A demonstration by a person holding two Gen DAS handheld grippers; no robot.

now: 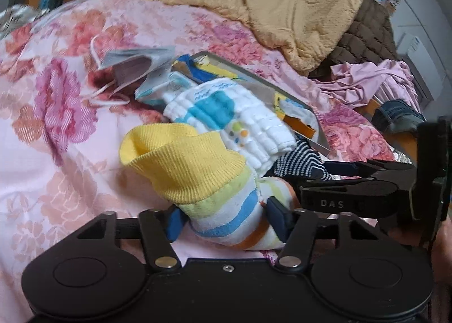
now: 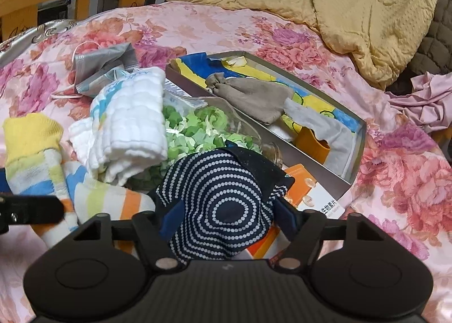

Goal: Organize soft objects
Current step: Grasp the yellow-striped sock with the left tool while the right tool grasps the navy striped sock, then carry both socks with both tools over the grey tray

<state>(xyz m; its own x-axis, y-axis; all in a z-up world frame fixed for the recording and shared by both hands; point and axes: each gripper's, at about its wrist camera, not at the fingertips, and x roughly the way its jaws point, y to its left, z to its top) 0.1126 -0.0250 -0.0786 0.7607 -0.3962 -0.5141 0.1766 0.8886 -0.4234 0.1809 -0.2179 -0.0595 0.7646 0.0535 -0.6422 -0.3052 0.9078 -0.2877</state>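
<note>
My left gripper [image 1: 226, 218] is shut on a striped sock with a yellow cuff [image 1: 197, 181], which also shows at the left of the right wrist view [image 2: 36, 153]. My right gripper [image 2: 226, 215] is shut on a navy sock with white dotted rings [image 2: 226, 204]; it shows beside the left gripper [image 1: 299, 164]. A folded white cloth with blue print [image 1: 234, 122] lies just beyond both socks [image 2: 132, 130]. A flat grey box [image 2: 350, 159] behind holds a grey pouch [image 2: 254, 99] and coloured fabric.
All lies on a pink floral bedspread [image 1: 56, 125]. Grey face masks [image 1: 135, 63] sit left of the box. A clear bag of green pieces [image 2: 203, 130] and an orange packet [image 2: 313, 195] lie by the box. A tan quilt [image 2: 353, 3] and pink garment [image 1: 375, 80] are behind.
</note>
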